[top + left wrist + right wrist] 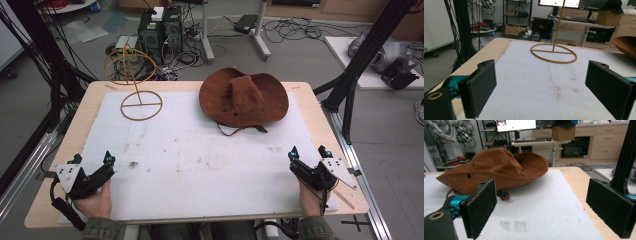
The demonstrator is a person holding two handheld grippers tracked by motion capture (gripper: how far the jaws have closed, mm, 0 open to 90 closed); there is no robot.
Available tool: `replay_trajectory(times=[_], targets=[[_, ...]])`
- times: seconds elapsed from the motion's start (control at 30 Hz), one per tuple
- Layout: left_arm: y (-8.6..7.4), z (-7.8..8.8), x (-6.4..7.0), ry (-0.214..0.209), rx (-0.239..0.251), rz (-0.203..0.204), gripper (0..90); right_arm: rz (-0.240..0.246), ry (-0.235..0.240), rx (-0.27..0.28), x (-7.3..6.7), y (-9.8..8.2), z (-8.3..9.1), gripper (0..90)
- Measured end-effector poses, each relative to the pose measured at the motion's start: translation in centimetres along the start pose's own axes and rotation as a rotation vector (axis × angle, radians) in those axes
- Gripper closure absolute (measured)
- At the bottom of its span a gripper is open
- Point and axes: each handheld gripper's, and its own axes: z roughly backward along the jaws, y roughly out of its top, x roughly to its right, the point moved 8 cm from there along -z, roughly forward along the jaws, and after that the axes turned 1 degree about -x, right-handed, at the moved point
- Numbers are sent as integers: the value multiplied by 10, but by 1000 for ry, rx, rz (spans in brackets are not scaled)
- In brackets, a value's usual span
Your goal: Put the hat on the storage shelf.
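A brown suede hat (244, 96) with a chin cord lies on the white mat (200, 155) at the back right; the right gripper view has the hat (496, 170) just ahead. A tan wire hat stand (141, 102) rises from a ring base at the back left, and its ring base (553, 53) lies ahead in the left gripper view. My left gripper (92, 161) rests at the front left corner, open and empty, also seen as (544, 85). At the front right my right gripper (309, 151) is open with nothing between its pads (541, 207).
The mat covers most of a wooden table (70, 130). Black frame posts (350, 80) flank the table. Computers (160, 30) and cables sit on the floor beyond the far edge.
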Motion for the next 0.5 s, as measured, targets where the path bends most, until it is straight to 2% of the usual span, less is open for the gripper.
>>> replay_trajectory(times=[0.13, 0.23, 0.33, 0.4, 0.5], targets=[[-1, 1, 0, -2, 2, 15, 103, -3, 36, 9, -8, 13, 1, 90], [-2, 0, 2, -9, -4, 13, 103, 30, 66, 20, -22, 30, 0, 91], [-2, -1, 4, -14, -1, 18, 103, 34, 79, 24, -28, 40, -4, 91], [-2, -2, 6, -18, -1, 20, 103, 15, 86, 3, -40, 55, -18, 91], [-2, -3, 8, -23, -2, 16, 103, 31, 96, -9, -54, 74, -33, 91]])
